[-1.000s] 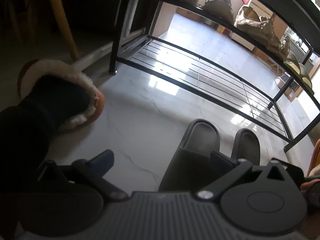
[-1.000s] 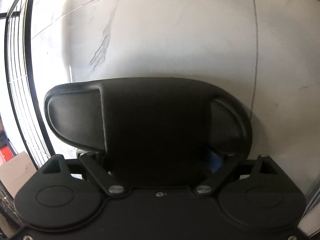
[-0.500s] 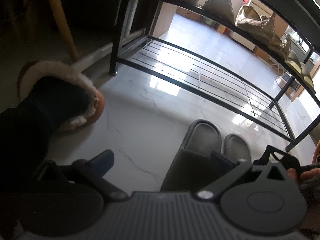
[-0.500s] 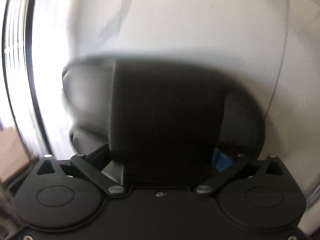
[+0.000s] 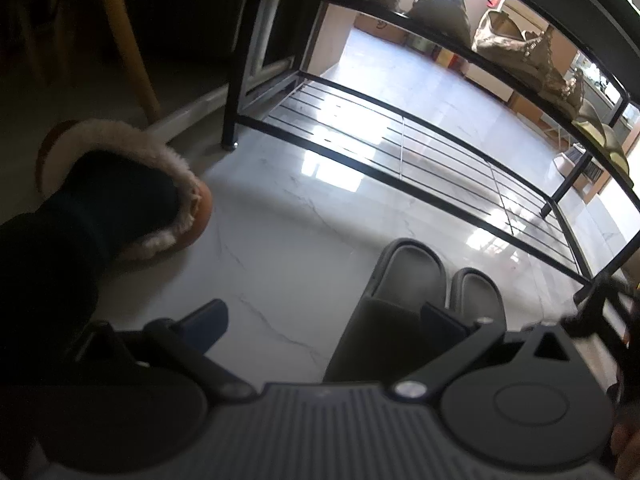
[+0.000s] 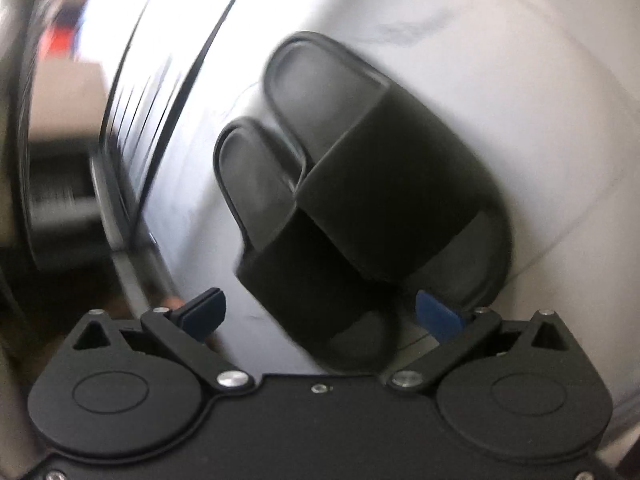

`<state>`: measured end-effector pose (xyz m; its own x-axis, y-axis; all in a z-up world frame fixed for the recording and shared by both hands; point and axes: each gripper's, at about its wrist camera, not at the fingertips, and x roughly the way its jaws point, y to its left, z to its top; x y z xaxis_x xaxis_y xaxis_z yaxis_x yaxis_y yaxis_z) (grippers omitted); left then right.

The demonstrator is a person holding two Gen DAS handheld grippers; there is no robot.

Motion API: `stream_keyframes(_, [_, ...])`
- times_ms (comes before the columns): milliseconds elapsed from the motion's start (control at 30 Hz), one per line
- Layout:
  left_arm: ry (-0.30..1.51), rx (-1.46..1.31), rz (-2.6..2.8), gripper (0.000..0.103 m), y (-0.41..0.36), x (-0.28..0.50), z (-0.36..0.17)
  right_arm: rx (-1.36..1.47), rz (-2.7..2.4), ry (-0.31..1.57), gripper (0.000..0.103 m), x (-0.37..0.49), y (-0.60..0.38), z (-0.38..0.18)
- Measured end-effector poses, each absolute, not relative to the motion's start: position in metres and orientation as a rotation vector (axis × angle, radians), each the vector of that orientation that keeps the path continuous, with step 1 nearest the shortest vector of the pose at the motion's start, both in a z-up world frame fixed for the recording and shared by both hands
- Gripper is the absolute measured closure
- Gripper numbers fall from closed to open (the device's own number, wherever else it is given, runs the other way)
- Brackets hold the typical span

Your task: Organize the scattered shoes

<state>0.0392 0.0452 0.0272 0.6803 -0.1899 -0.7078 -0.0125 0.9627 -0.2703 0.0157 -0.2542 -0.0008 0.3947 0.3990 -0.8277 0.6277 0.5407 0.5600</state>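
Note:
Two dark grey slide slippers lie side by side on the pale marble floor, toes towards the black shoe rack point(image 5: 400, 152). In the left wrist view the nearer slipper point(image 5: 404, 276) lies by my left gripper's point(image 5: 322, 320) right finger, and its mate point(image 5: 476, 292) lies just right of it. The left jaws stand wide open and grip nothing. The blurred right wrist view shows the same pair, the larger-looking slipper point(image 6: 380, 168) and the other one point(image 6: 256, 176). My right gripper point(image 6: 320, 314) hovers over their heels, open, with its blue pads clear of both.
A person's foot in a brown fleece-lined slipper point(image 5: 120, 184) stands on the floor at the left. Several tan shoes point(image 5: 516, 40) sit on the rack's upper shelf. The lower shelf point(image 5: 440, 168) is bare bars. A wooden chair leg point(image 5: 128, 48) stands at the far left.
The right gripper let go of its slipper, rose and rolled, so both slippers now show below it. In the left view the second slipper has shifted close beside the first. The left gripper kept still.

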Motion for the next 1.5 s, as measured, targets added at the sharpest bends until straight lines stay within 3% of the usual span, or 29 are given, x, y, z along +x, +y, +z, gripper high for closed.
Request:
stream_keyframes(300, [0.84,-0.16,-0.085,0.001,0.035,0.04,0.024,0.886,-0.081,1.057,0.0,-0.019,-0.254,0.003])
stream_keyframes(467, [0.86,-0.106,-0.068,0.001,0.03,0.044,0.02,0.459,-0.137,0.612,0.0,-0.038,-0.225,0.036])
stream_keyframes(567, [0.866,-0.068,-0.052,0.001,0.027,0.044,0.017,0.254,-0.127,0.512,0.0,-0.057,-0.207,0.034])
stream_keyframes(767, [0.847,0.008,-0.01,0.001,0.024,0.04,0.014,0.165,-0.026,0.619,0.0,-0.064,-0.181,0.003])
stream_keyframes(1167, [0.893,0.026,0.009,0.001,0.025,0.044,0.006,0.0,-0.044,0.686,0.0,-0.064,-0.146,-0.007])
stream_keyframes(1500, [0.919,-0.006,0.03,0.001,0.031,0.047,0.002,0.1,0.021,0.804,0.0,-0.054,-0.134,-0.04])
